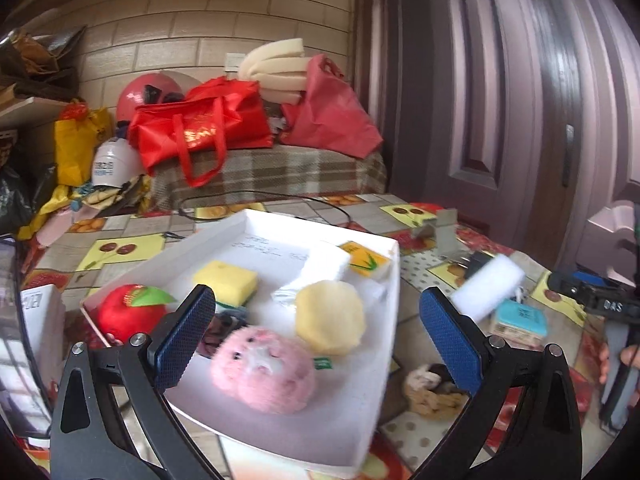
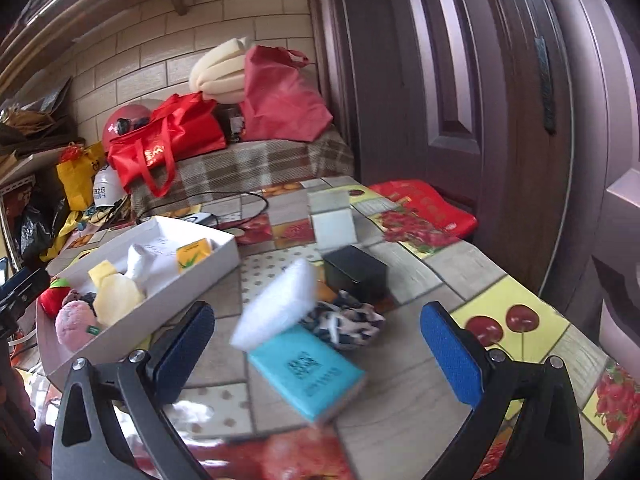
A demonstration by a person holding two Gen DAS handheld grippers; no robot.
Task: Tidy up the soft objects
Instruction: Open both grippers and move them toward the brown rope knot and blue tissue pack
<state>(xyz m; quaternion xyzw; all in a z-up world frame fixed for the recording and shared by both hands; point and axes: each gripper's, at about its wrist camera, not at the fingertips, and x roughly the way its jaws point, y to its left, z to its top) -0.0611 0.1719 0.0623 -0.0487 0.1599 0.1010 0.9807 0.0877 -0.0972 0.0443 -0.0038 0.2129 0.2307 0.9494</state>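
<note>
A white tray [image 1: 384, 320] holds a pink plush [image 1: 264, 372], a pale yellow round sponge [image 1: 330, 316], a yellow sponge [image 1: 226, 280], a red plush apple [image 1: 128, 312] and a white sponge [image 1: 324, 266]. My left gripper [image 1: 316, 344] is open above the tray, holding nothing. My right gripper [image 2: 318, 352] is open over the table. A blurred white sponge [image 2: 276, 308] is tilted in the air between its fingers, above a teal-topped sponge [image 2: 308, 368] and a patterned scrunchie [image 2: 344, 324]. The tray also shows in the right wrist view [image 2: 208, 268].
A black box [image 2: 356, 272] and a white stand [image 2: 332, 220] sit behind the sponges. A beige plush item [image 1: 428, 392] lies right of the tray. A black cable [image 2: 240, 208] runs along the table's far side. Red bags [image 1: 200, 128] lie on a covered bench behind.
</note>
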